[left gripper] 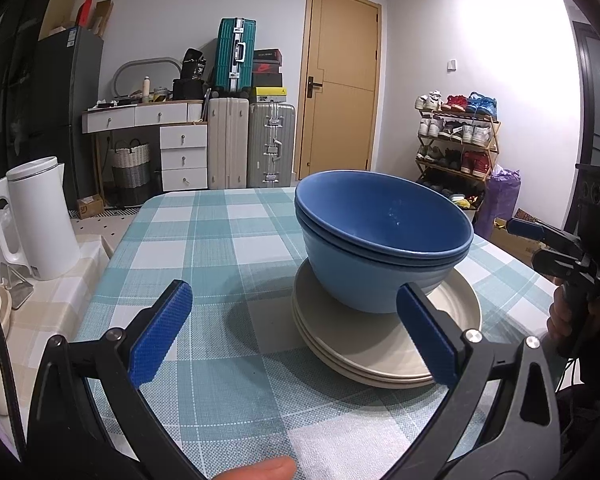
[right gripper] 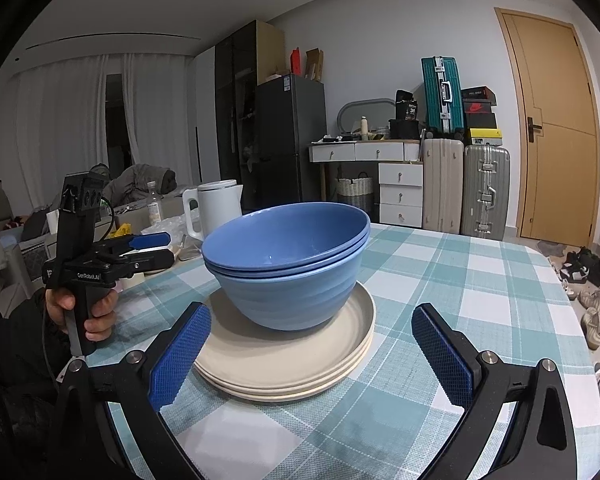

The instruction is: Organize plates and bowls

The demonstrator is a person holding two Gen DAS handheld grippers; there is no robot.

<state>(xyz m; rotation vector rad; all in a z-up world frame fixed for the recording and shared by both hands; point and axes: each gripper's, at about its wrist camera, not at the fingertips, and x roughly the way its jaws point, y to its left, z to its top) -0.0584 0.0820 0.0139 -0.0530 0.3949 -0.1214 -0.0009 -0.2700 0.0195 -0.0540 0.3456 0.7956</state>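
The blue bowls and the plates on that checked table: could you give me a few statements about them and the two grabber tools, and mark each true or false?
1. The blue bowls are nested and sit on the stack of cream plates. True.
2. The left gripper is clamped on a plate. False: its jaws are spread wide and hold nothing.
3. The right gripper is open and empty. True.
4. The white kettle stands inside the top bowl. False: it stands off to the side, on another surface beside the checked tablecloth.
5. The bowls lie upside down. False: they sit upright, openings up.
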